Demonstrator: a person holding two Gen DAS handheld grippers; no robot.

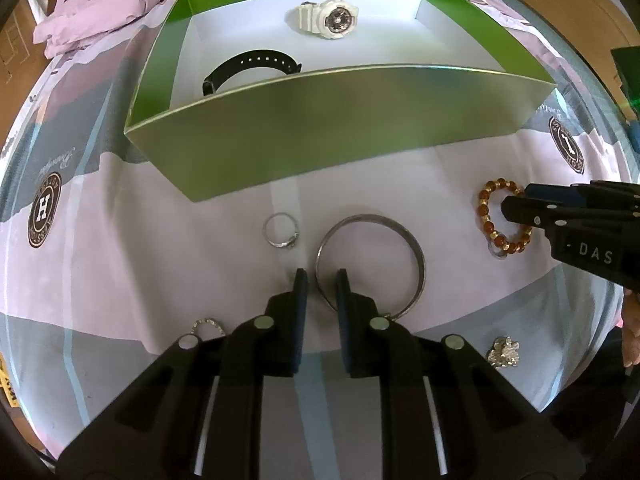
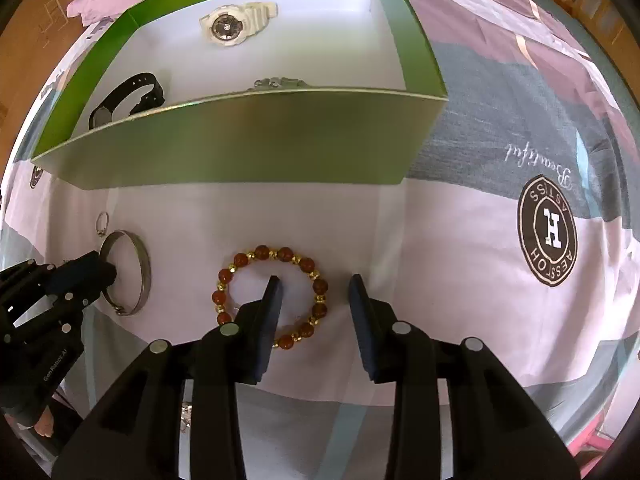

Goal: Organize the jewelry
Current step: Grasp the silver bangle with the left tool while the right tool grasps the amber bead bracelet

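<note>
A green box (image 1: 328, 128) with a white floor holds a white watch (image 1: 328, 19) and a black watch (image 1: 248, 68); the right wrist view also shows a grey item (image 2: 276, 82) inside it. My left gripper (image 1: 322, 280) straddles the left rim of a silver bangle (image 1: 370, 264), jaws narrowly apart, one finger inside the ring. My right gripper (image 2: 314, 284) is open over an amber bead bracelet (image 2: 272, 296), its left finger inside the loop, its right finger outside. A silver ring (image 1: 280, 230) lies left of the bangle.
A small chain piece (image 1: 208, 326) and a silver cluster charm (image 1: 504, 354) lie on the patterned bedsheet (image 1: 120, 264) near me. A pink garment (image 1: 104, 0) is heaped behind the box at the left.
</note>
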